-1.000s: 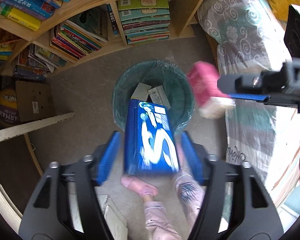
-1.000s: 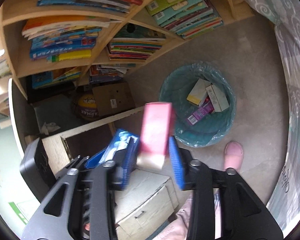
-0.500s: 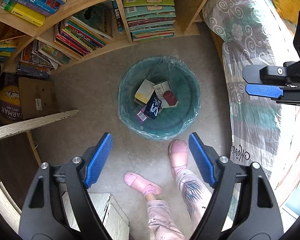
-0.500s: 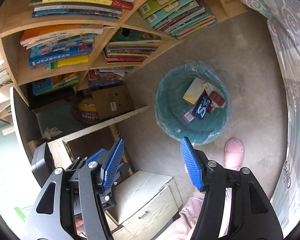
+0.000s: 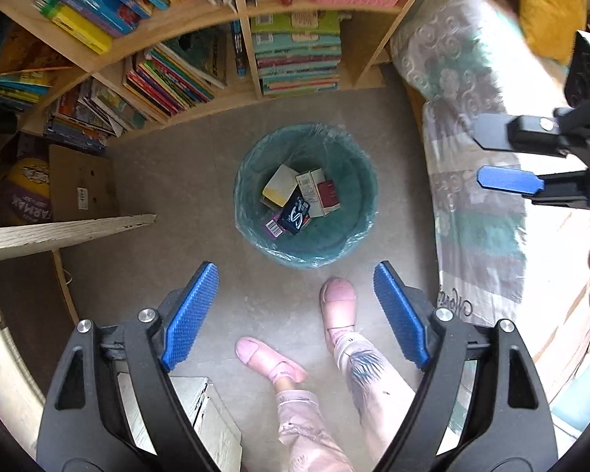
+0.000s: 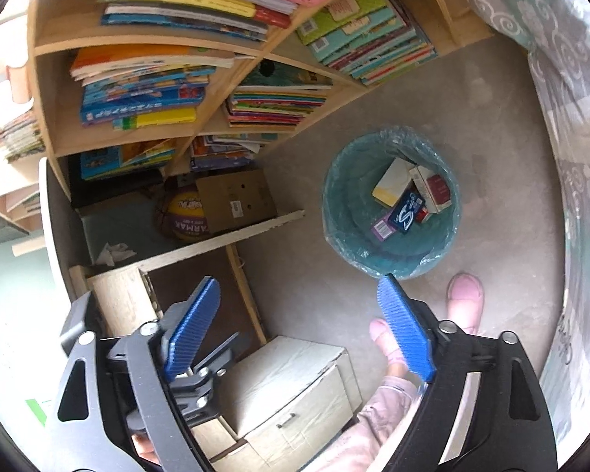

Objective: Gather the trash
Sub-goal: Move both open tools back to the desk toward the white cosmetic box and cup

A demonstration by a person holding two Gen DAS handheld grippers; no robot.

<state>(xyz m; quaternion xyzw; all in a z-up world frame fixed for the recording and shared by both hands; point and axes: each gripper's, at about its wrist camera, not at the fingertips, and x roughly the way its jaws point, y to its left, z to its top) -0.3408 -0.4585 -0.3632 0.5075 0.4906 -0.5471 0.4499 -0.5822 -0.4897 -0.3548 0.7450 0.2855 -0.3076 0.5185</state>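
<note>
Boxes (image 5: 301, 202) lie in lined bin (image 5: 358, 232)

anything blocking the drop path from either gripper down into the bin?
Nothing visible. Both the left gripper and the right gripper hang open and empty above the floor, and the lined trash bin is open-topped, with the boxes lying loose in its bottom.

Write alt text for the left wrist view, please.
A teal-lined trash bin on the floor holds several small boxes, including a dark blue box. The open, empty left gripper frames it from above, over the person's pink slippers.
</note>
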